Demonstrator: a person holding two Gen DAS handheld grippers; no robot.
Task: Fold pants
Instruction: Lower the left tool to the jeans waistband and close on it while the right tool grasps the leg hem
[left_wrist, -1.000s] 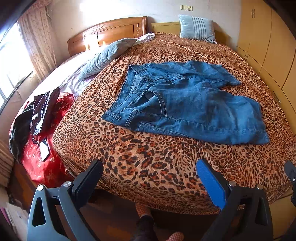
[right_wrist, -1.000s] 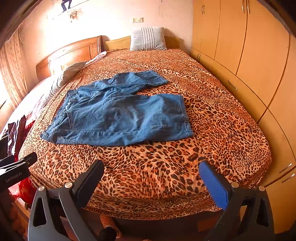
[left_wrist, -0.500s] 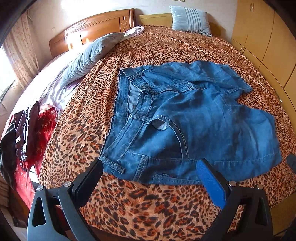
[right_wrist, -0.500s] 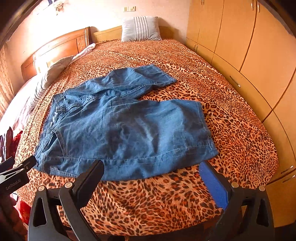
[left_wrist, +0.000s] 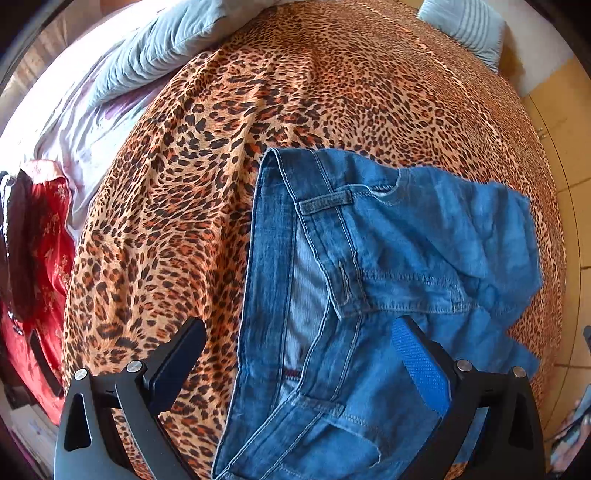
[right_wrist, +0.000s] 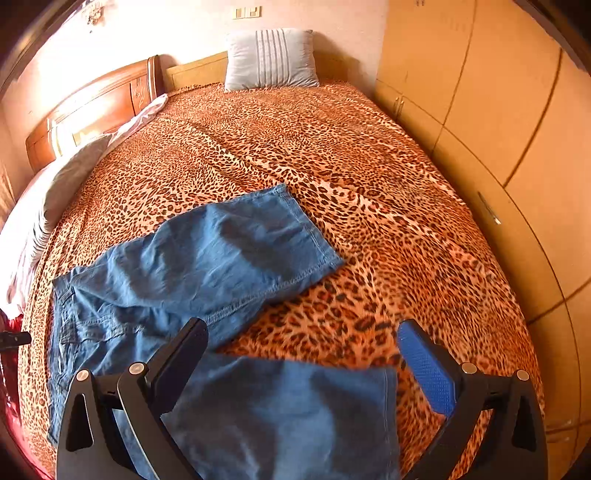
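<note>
The blue denim short pants (left_wrist: 388, 266) lie spread flat on the leopard-print bedspread (left_wrist: 177, 206). The left gripper (left_wrist: 299, 354) hovers directly above the waistband end with its jaws set wide and nothing between them. The open waistband runs forward from between the fingers; the black finger (left_wrist: 177, 354) sits over bare bedspread just left of the waistband edge, and the blue-padded finger (left_wrist: 417, 362) sits over the denim.

The right gripper (right_wrist: 303, 358) hovers above the leg end of the pants (right_wrist: 207, 266), jaws also spread wide and holding nothing. The near leg hem lies between and beneath its fingers. The far leg extends ahead and to the left, its hem ending ahead of the gripper centre.

A grey-blue striped pillow (right_wrist: 271, 59) stands far ahead against the wooden headboard (right_wrist: 92, 110). Beige wardrobe doors (right_wrist: 509, 110) run along the right side. A red patterned cloth (left_wrist: 48, 266) lies to the left of the left gripper, beyond the bedspread edge.
</note>
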